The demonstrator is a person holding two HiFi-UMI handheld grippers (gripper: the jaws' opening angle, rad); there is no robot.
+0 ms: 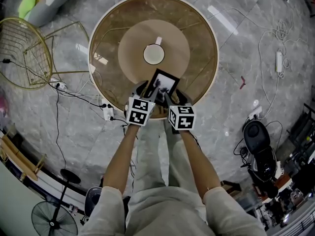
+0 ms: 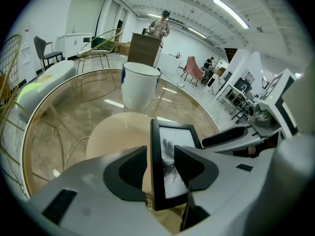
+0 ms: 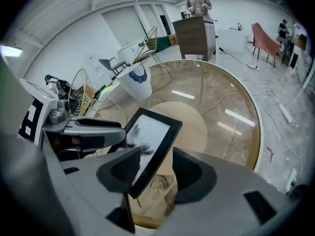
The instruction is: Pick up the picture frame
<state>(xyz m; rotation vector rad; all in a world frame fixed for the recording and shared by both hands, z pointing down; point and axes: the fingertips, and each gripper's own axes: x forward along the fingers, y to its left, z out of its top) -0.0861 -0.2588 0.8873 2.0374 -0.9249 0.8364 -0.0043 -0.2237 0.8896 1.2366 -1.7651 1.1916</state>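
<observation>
The black picture frame (image 1: pixel 163 84) with a grey picture stands tilted near the front rim of the round glass table (image 1: pixel 202 38). My left gripper (image 1: pixel 145 89) is shut on the frame's left edge (image 2: pixel 158 181), one pad on each face. My right gripper (image 1: pixel 174 96) straddles the frame's right side (image 3: pixel 150 136). Its left pad covers the picture face, and a gap shows between the frame's edge and the right pad (image 3: pixel 193 173). A thin dark strut hangs below the frame in both gripper views. A white cup (image 1: pixel 154 54) stands at the table's middle, behind the frame.
A gold wire chair (image 1: pixel 24 53) stands left of the table. Cables and power strips (image 1: pixel 279 60) lie on the grey floor around it. A standing fan (image 1: pixel 54 220) is at the bottom left. A person (image 2: pixel 161 23) stands at a wooden counter far back.
</observation>
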